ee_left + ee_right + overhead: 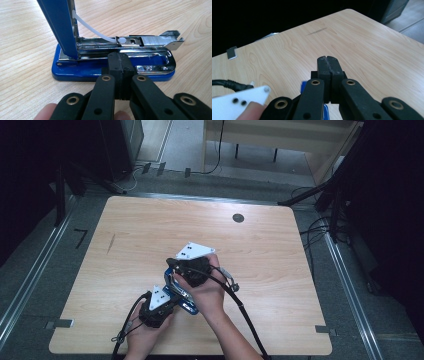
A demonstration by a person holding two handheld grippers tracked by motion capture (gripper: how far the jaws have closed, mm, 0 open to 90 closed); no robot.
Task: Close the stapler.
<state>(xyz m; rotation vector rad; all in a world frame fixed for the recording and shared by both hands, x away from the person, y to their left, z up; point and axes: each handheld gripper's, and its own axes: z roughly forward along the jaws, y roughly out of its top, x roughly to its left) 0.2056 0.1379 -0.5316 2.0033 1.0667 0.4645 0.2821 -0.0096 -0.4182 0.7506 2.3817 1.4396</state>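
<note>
Centrally, near the table's [125, 220] front half, a blue stapler [112, 71] sits opened up. Its blue base lies flat on the pale wood; its blue top arm [60, 27] is swung up to nearly vertical at the hinge end. Metal staple channel [130, 42] lies level over the base, exposed, with a white plastic strip [90, 27] curving from the raised arm down to the pusher in the channel.

Orientation, left gripper view: long axis runs across the frame, hinge at the left, open metal front end at the right. High view: blue base [187, 306] shows between the two hands, long axis on a diagonal, largely covered by hands and grippers.

Left gripper [119, 58]: jaws pressed fully together, nothing between them. Tips meet just in front of the stapler's near long side, about mid-length; whether they touch the base cannot be told. In the high view the left gripper [167, 300] sits at the lower left of the stapler, held in the left hand [145, 332].

Right gripper [328, 65]: jaws likewise closed tight on nothing, pads flush. It sits above the table, pointing over bare wood toward a far corner; a sliver of blue shows beneath its jaws. High view: right gripper [175, 270] over the stapler, right hand [207, 290] wrapped round it, cable trailing back toward the table's front edge.
</note>
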